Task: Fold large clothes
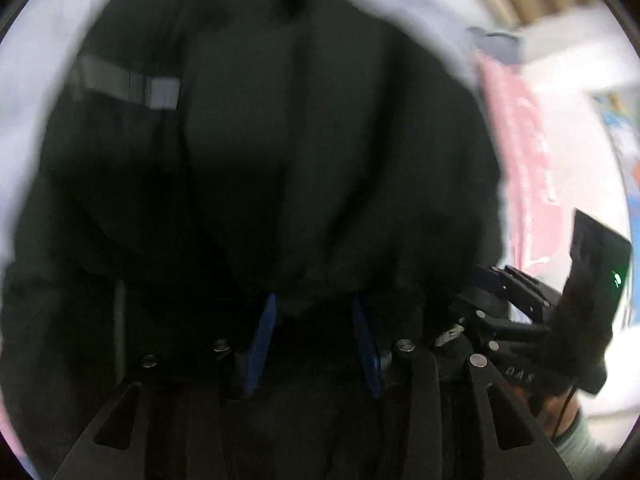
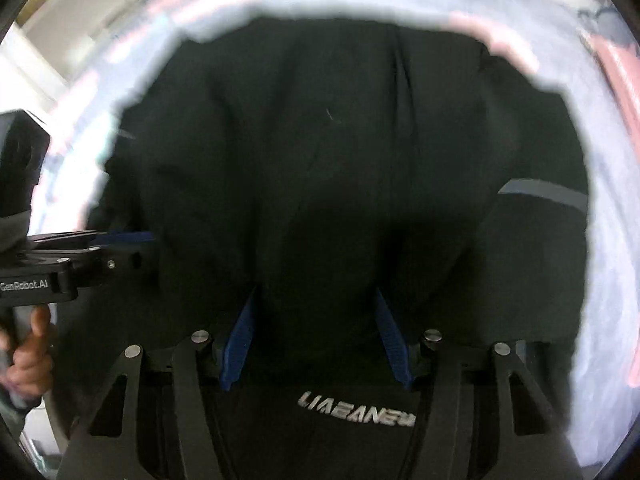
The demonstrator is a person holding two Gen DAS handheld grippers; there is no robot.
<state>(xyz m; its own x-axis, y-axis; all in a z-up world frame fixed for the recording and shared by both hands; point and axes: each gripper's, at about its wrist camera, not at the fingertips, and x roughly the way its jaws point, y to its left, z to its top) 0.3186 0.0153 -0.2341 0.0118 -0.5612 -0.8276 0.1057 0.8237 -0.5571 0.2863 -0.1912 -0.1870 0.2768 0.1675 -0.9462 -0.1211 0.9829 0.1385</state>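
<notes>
A large black garment [image 1: 300, 140] [image 2: 340, 140] fills both wrist views, spread over a pale sheet. It carries a grey reflective strip [image 1: 128, 88] [image 2: 544, 194] and white lettering [image 2: 356, 410]. My left gripper [image 1: 314, 298] has a bunched fold of the black cloth filling the gap between its blue pads [image 1: 262, 336]. My right gripper [image 2: 316, 290] likewise has a thick hump of cloth wedged between its blue pads [image 2: 390, 340]. Each gripper shows in the other's view: the right gripper [image 1: 492, 280] at the garment's right edge, the left gripper [image 2: 136, 236] at its left edge. Both views are blurred.
The pale sheet [image 1: 32, 80] [image 2: 620, 240] surrounds the garment. A pink cloth [image 1: 520, 160] [image 2: 616, 68] lies beyond it, with colourful items [image 1: 616, 120] at the far right. A person's hand [image 2: 28, 356] grips the left handle, and another hand with a pale sleeve [image 1: 576, 428] is low at the right.
</notes>
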